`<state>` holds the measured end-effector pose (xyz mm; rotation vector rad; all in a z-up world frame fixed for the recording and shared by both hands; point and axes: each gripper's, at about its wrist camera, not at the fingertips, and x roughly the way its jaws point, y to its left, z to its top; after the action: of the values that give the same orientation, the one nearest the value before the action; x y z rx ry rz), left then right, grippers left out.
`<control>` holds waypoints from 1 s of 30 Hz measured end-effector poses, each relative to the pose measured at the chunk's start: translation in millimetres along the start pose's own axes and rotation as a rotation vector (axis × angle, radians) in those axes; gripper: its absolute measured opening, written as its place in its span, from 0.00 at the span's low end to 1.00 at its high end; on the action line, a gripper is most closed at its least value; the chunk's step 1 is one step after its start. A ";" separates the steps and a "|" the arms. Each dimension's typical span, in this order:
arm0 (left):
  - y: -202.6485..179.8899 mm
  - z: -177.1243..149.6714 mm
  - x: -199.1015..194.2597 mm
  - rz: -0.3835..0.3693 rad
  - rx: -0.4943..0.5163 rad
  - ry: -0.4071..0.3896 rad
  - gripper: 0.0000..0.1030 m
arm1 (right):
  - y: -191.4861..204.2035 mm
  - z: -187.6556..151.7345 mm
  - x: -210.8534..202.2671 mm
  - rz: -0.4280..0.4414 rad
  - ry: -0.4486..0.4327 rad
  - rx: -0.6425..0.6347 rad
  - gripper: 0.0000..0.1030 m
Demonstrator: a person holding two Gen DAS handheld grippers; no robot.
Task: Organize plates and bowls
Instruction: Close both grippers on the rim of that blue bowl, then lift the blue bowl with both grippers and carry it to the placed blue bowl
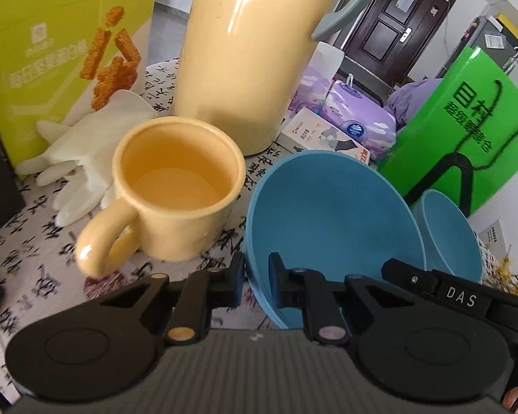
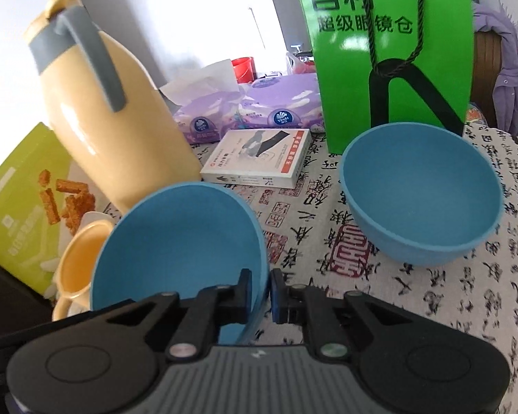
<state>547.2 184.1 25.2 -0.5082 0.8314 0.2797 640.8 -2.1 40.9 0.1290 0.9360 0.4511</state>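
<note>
Gripping opposite rims, both the left claw [image 1: 255, 281] and right claw [image 2: 260, 296] are clenching the tilted blue bowl [image 2: 183, 238] beside the yellow mug [image 1: 176, 189].

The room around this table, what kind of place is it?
Probably a home living space: a dark entry door, tissue packs and a yellow thermos jug on a calligraphy-print tablecloth.

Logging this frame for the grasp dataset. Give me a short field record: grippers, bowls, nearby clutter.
left gripper: shut on near bowl rim, one finger inside, one outside
right gripper: shut on the same bowl's opposite rim
near bowl: blue, empty, tilted
far bowl: blue, empty, upright on tablecloth, ungripped
mug: yellow, empty, left of near bowl
jug: yellow, behind mug
green bag: behind far bowl
</note>
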 end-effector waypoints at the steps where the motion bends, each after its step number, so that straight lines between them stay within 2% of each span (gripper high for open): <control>1: 0.4 -2.5 -6.3 0.000 0.003 -0.004 0.14 | 1.7 -3.0 -6.2 0.002 -0.004 0.000 0.10; 10: 18.7 -46.1 -94.5 -0.039 0.032 -0.069 0.14 | 19.9 -55.6 -87.6 0.053 -0.052 -0.008 0.11; 17: 50.6 -102.7 -165.8 -0.081 0.019 -0.110 0.14 | 39.3 -127.3 -153.4 0.083 -0.114 -0.035 0.11; 24: 84.7 -168.5 -222.3 -0.058 0.005 -0.148 0.15 | 52.7 -213.2 -195.6 0.132 -0.128 -0.022 0.13; 30: 93.6 -222.1 -257.5 -0.047 0.001 -0.174 0.14 | 51.3 -266.4 -228.8 0.159 -0.139 0.013 0.13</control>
<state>200.4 134.6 66.1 -0.4951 0.6501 0.2758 295.0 -76.7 69.3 0.2444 0.7956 0.5757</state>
